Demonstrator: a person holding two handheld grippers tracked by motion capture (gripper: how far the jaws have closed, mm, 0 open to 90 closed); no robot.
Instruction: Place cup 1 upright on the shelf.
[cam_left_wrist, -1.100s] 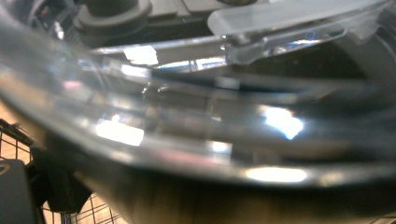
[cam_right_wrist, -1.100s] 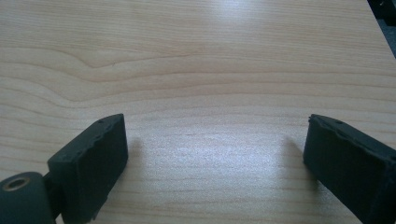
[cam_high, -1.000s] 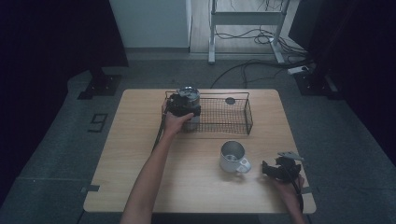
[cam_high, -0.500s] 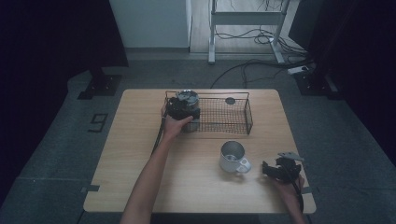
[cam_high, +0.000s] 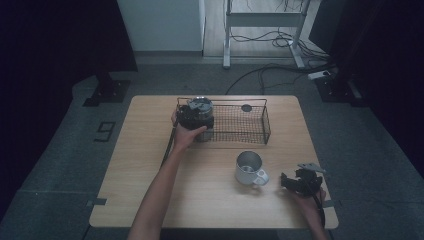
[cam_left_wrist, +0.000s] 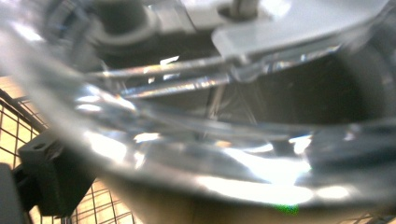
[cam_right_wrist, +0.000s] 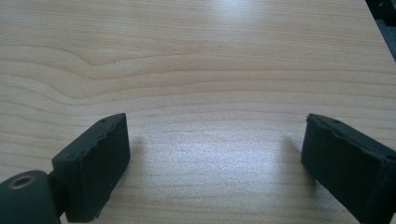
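The left gripper (cam_high: 196, 119) sits at the wire basket's (cam_high: 250, 134) left end, its jaws having just been opening around the glass jar (cam_high: 201, 106) set inside; next, likely withdrawing cleanly. Rightward, the mug (cam_high: 249, 167) stands beside the idle, open right gripper (cam_high: 295, 181).

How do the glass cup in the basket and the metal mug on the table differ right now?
The glass cup is clear glass; the metal mug is opaque, pale metal. The glass cup stands inside the wire basket, at its left end; the metal mug stands on the bare table, outside it. The left gripper is right at the glass cup, its jaws just opening; the open right gripper sits apart from the metal mug. Both stand upright.
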